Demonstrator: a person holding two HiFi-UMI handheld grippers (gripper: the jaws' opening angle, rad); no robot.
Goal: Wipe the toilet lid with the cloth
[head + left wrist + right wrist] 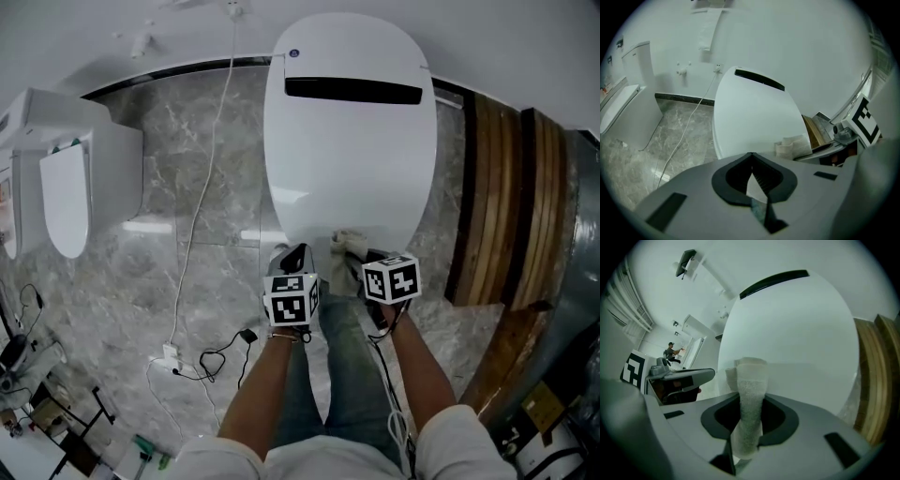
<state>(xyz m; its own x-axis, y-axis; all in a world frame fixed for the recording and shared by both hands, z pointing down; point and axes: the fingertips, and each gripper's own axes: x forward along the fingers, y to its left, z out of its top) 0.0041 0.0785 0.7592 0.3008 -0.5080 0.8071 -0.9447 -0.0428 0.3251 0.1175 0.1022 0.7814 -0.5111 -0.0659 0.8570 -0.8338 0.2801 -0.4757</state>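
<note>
The white toilet lid [352, 141] is down and fills the upper middle of the head view. My right gripper [354, 251] is shut on a pale cloth [349, 243], which rests on the lid's front edge. In the right gripper view the cloth [751, 394] stands as a folded strip pinched between the jaws, with the lid [797, 329] behind it. My left gripper [292, 258] hangs beside the lid's front left edge, shut and empty. The left gripper view shows the lid [754, 117], with the cloth [792, 145] and the right gripper [843, 140] at its right.
A second white toilet [66, 187] stands at the left on the grey marble floor [169, 281]. A white cable [202, 187] runs down to a plug block [171, 356]. A wooden slatted panel [511, 216] lies at the right. My legs [328, 375] are below the grippers.
</note>
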